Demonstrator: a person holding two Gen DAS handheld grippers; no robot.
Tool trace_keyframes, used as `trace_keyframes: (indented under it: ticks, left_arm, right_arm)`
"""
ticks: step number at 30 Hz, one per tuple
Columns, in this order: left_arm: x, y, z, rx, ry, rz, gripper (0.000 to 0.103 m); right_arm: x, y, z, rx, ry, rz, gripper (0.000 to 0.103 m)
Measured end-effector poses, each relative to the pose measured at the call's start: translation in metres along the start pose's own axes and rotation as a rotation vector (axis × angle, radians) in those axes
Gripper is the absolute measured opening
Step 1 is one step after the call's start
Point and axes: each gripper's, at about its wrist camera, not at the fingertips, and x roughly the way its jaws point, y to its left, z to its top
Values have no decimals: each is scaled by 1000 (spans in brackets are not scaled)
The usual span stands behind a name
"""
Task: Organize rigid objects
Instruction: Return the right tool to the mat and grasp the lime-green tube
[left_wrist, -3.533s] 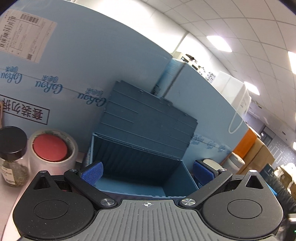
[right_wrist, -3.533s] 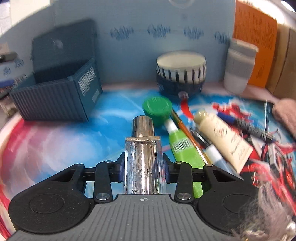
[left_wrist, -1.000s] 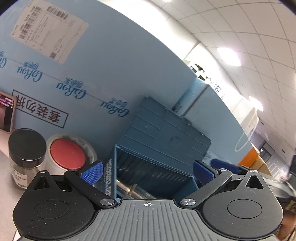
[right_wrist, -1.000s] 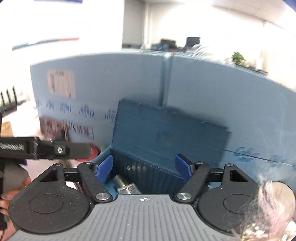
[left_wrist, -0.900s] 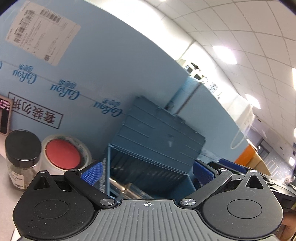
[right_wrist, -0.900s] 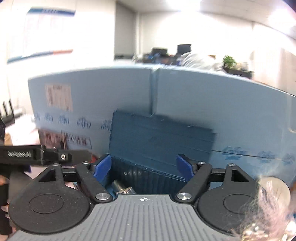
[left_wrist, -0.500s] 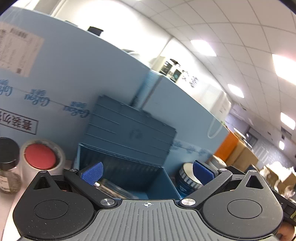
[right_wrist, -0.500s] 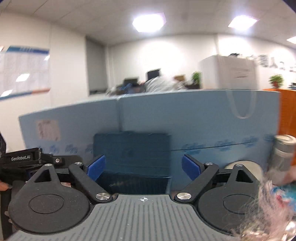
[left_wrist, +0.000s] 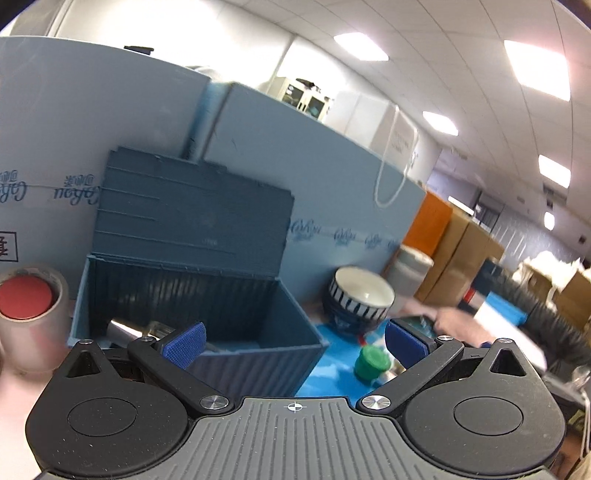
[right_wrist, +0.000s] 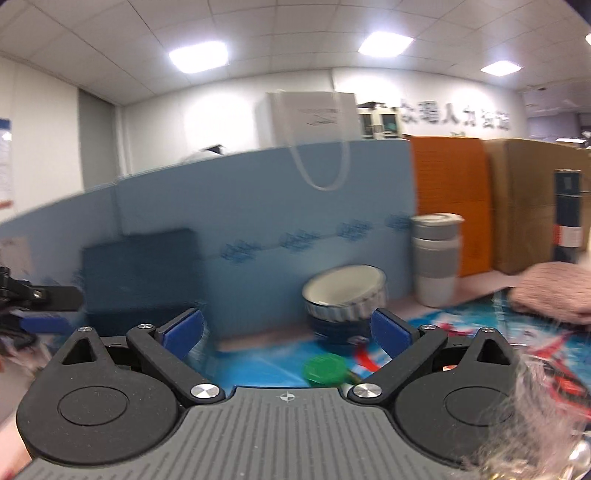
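Observation:
A dark blue storage box (left_wrist: 236, 354) stands open with its lid leaning on the blue partition; it also shows in the right wrist view (right_wrist: 140, 280). A clear bottle with a silver cap (left_wrist: 125, 328) lies inside it. My left gripper (left_wrist: 293, 341) is open and empty in front of the box. My right gripper (right_wrist: 286, 332) is open and empty, to the right of the box. A green-capped tube (left_wrist: 369, 363) lies on the colourful mat, also seen in the right wrist view (right_wrist: 327, 369).
A striped bowl on a dark bowl (right_wrist: 345, 295) and a white-grey cup (right_wrist: 436, 258) stand by the partition. A tape roll with a red lid (left_wrist: 27, 299) is left of the box. Orange and brown cartons (right_wrist: 480, 199) stand right. A pink cloth (right_wrist: 550, 291) lies right.
The right gripper carried the clear bottle to the box, let it go inside, and swung right. The left gripper has turned right, so the bowl and mat come into view.

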Motion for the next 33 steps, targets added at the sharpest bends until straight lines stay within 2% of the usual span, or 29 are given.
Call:
trace_keyframes:
  ticks: [3, 6, 10, 13, 15, 18, 21, 27, 29, 31, 33]
  left_arm:
    - [5, -7, -6, 16, 21, 5, 103]
    - [10, -16, -14, 39, 44, -6, 103]
    - [18, -26, -22, 54, 70, -20, 103]
    - [24, -29, -26, 68, 93, -23, 103]
    - [28, -31, -29, 76, 106, -25, 103]
    - [32, -32, -34, 81, 130, -36, 103]
    - [36, -33, -37, 84, 147, -38, 103]
    - [39, -32, -38, 84, 161, -44, 103]
    - [39, -32, -39, 82, 163, -42, 103]
    - [39, -32, -38, 82, 161, -45, 103]
    - [38, -32, -38, 82, 158, -47, 103]
  right_arm:
    - [-5, -13, -12, -58, 26, -53, 98]
    - [-7, -28, -24, -89, 53, -70, 96]
    - [-7, -44, -39, -79, 102, -85, 83]
    - [-8, -42, -46, -128, 130, -71, 71]
    - [-9, -37, -49, -170, 155, -47, 67]
    - [-5, -34, -53, -217, 190, -16, 67]
    - [6, -40, -56, -206, 235, -14, 61]
    - [25, -44, -62, -209, 319, 38, 61]
    - [34, -47, -61, -193, 339, 61, 61]
    - [44, -47, -58, -203, 344, 42, 61]
    - [57, -47, -53, -219, 359, 57, 58]
